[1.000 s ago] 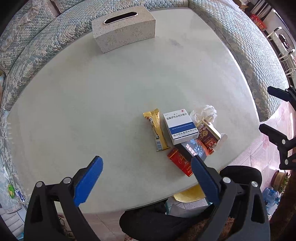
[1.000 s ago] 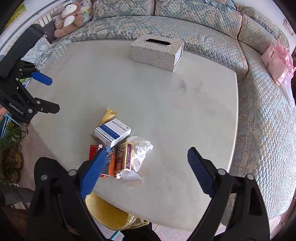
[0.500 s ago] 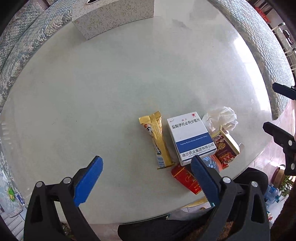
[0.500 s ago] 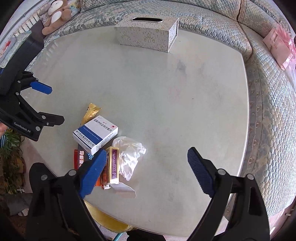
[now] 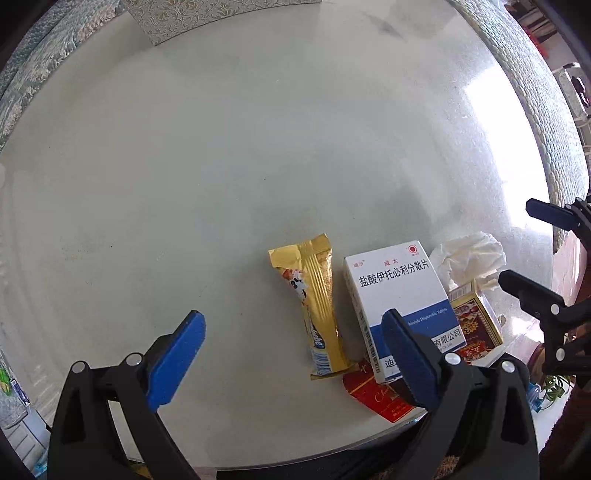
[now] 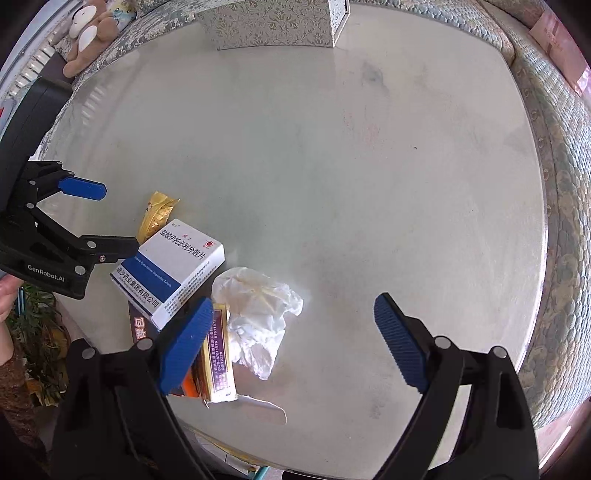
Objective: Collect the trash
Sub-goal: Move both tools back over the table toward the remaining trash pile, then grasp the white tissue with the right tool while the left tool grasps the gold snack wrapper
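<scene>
A pile of trash lies near the table's front edge. It holds a gold snack wrapper [image 5: 317, 306], a white and blue medicine box [image 5: 399, 291], a crumpled white tissue [image 5: 469, 258], a gold and red small box [image 5: 476, 321] and a red packet [image 5: 376, 395]. My left gripper [image 5: 291, 354] is open and empty, low over the wrapper, its right finger above the medicine box. My right gripper [image 6: 295, 343] is open and empty, straddling the tissue [image 6: 258, 314], with the gold box [image 6: 218, 354] by its left finger. The medicine box [image 6: 173, 266] and the left gripper [image 6: 99, 221] also show there.
A patterned tissue box [image 6: 277, 22] stands at the far side of the pale round table [image 6: 369, 184]. A curved green sofa [image 6: 565, 184] wraps around it, with stuffed toys [image 6: 88, 33] at the far left. A white strip of paper [image 6: 262, 406] lies at the front edge.
Both grippers have moved forward and down toward the trash pile, which now looks much larger. Both stay open. Nothing on the table has moved.
</scene>
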Demonstrator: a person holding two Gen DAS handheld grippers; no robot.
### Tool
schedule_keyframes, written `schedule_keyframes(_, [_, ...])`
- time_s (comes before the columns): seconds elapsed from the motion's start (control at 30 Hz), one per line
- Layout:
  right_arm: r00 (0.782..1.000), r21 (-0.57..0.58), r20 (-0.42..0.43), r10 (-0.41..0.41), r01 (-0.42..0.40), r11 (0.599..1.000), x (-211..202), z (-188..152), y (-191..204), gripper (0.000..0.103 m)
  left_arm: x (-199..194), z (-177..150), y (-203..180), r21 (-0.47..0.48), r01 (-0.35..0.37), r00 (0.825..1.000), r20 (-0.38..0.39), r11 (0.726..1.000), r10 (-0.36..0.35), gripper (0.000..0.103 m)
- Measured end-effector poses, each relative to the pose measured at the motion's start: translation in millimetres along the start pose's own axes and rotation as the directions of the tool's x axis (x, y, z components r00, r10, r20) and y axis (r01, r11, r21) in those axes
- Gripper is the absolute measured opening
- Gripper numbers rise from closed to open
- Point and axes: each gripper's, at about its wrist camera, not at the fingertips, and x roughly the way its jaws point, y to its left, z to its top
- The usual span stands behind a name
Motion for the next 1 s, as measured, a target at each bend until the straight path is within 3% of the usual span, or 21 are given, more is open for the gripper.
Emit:
schedule_keyframes(0.23, [0.999,0.067,-0.04,-0.001,0.004,0.998,22.2,1.5,-7.5,0.086,17.8,11.5,14.5,-0.036,0.029,1.0,-0.008,0.999,-0.029,0.094])
schedule_keyframes(0.27, [0.999,0.089,-0.044,0.012,-0.008,0.996,24.3,1.4,-10.0,0.084,20.5,12.7,17.3,-0.044,0.034,0.999,-0.008,0.998,-0.035,0.094])
schedule_keyframes(0.3, [0.998,0.111,-0.053,0.023,-0.017,0.994,27.1,1.4,-13.0,0.072,23.1,15.5,19.9,-0.05,0.039,0.999,-0.009,0.998,-0.039,0.093])
schedule_keyframes(0.37, [0.995,0.156,-0.078,0.059,-0.046,0.987,34.2,0.3,-19.0,0.059,28.1,15.7,22.9,-0.051,0.051,0.999,-0.006,0.997,-0.051,0.093])
schedule_keyframes(0.8, [0.989,0.215,-0.077,0.129,-0.11,0.971,37.3,-1.6,-16.1,0.058,52.2,7.4,47.3,-0.1,0.128,0.992,-0.003,0.987,-0.129,0.09])
schedule_keyframes(0.9, [0.986,0.217,-0.065,0.154,-0.137,0.967,36.0,-1.7,-14.4,0.045,53.2,4.6,48.2,-0.086,0.137,0.991,0.01,0.987,-0.137,0.085])
schedule_keyframes(1.0, [0.987,0.202,-0.064,0.149,-0.133,0.97,34.9,-1.9,-5.6,0.04,56.6,0.9,52.4,-0.091,0.152,0.988,0.018,0.984,-0.151,0.082])
